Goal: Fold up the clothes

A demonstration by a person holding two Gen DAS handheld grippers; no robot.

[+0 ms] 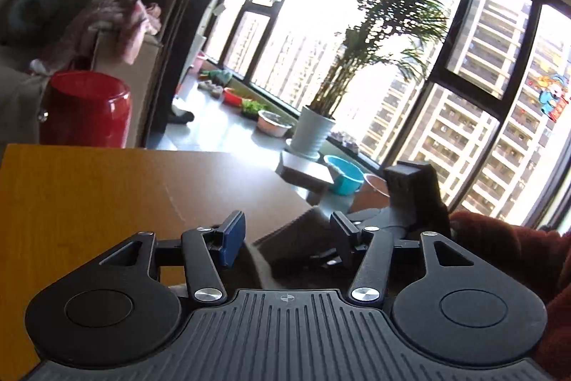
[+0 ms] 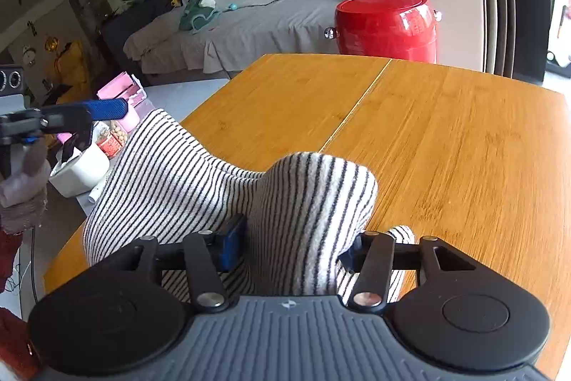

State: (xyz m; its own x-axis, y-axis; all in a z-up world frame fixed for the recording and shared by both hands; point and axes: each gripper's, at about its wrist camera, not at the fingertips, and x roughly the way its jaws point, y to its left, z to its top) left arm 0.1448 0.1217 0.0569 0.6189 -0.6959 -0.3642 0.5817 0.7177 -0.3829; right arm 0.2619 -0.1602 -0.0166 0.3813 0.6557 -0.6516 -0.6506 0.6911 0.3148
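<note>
Table (image 2: 446,145): wooden top, orange-brown grain, rounded corners, one thin pale seam (image 2: 357,106) running from the far edge toward the near middle. In the left wrist view the same top (image 1: 89,202) shows bare on its left part.

Lying on it: striped cloth (image 2: 171,188), white with thin dark stripes. It sits at about 8 o'clock of the top, reaching over the left edge; a bunched fold (image 2: 321,202) rises near 6 o'clock, and a small striped end (image 2: 401,232) touches the wood just right of it.
</note>
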